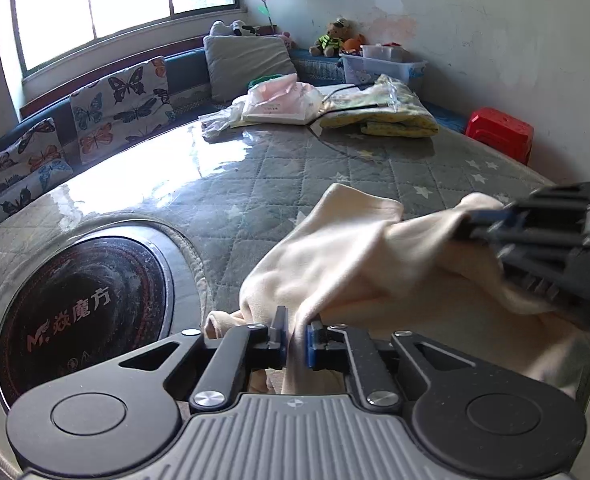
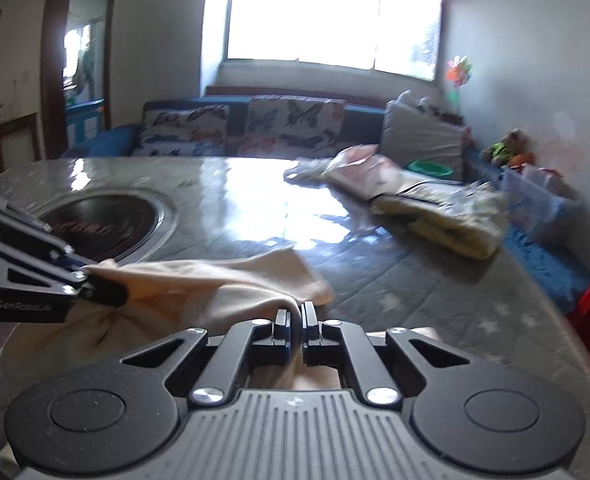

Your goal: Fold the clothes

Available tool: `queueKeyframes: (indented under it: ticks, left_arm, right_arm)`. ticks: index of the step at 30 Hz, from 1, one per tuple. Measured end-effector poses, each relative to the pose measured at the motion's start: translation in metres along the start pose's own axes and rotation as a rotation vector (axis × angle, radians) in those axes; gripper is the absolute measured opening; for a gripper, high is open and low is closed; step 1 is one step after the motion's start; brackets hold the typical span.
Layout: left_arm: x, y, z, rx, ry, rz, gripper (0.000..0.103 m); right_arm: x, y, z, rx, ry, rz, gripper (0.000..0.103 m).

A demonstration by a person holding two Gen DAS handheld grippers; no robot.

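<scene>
A cream garment (image 1: 335, 264) hangs bunched between my two grippers above the grey quilted table (image 1: 335, 168). My left gripper (image 1: 297, 334) is shut on a fold of it at the near edge. My right gripper comes in from the right in the left wrist view (image 1: 479, 224) and is shut on another edge of the garment. In the right wrist view the cream garment (image 2: 215, 280) runs from my right gripper (image 2: 295, 320), shut on it, to my left gripper (image 2: 85, 280) at the left. The garment's lower part is hidden behind the gripper bodies.
A round black induction cooktop (image 1: 83, 312) is set into the table at the left. Folded clothes and plastic bags (image 1: 335, 104) lie at the far side. Butterfly cushions (image 1: 119, 100) line a bench by the window. A red stool (image 1: 499, 132) stands at the right.
</scene>
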State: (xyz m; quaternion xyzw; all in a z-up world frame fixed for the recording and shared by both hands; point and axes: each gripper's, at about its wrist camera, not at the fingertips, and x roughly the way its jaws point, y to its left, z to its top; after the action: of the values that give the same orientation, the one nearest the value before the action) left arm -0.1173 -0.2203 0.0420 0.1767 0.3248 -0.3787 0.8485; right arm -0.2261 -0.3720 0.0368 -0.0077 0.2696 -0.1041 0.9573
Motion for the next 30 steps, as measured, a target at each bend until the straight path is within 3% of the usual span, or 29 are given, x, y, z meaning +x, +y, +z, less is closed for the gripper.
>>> queueKeyframes:
  ticks: [7, 14, 25, 30]
  left_arm:
    - [-0.015, 0.014, 0.002, -0.044, -0.038, 0.022, 0.005]
    - [-0.023, 0.034, 0.010, -0.092, -0.063, 0.060, 0.004]
    - [-0.039, 0.096, 0.050, -0.184, -0.149, 0.167, 0.004]
    - [-0.058, 0.127, 0.072, -0.237, -0.233, 0.220, 0.004]
  right_arm:
    - [-0.031, -0.049, 0.004, 0.050, -0.054, -0.158, 0.004]
    - [-0.044, -0.081, 0.011, 0.069, -0.054, -0.220, 0.004]
    - [-0.029, -0.098, 0.081, 0.004, -0.172, -0.254, 0.003]
    - [-0.026, -0.100, 0.116, 0.003, -0.254, -0.275, 0.003]
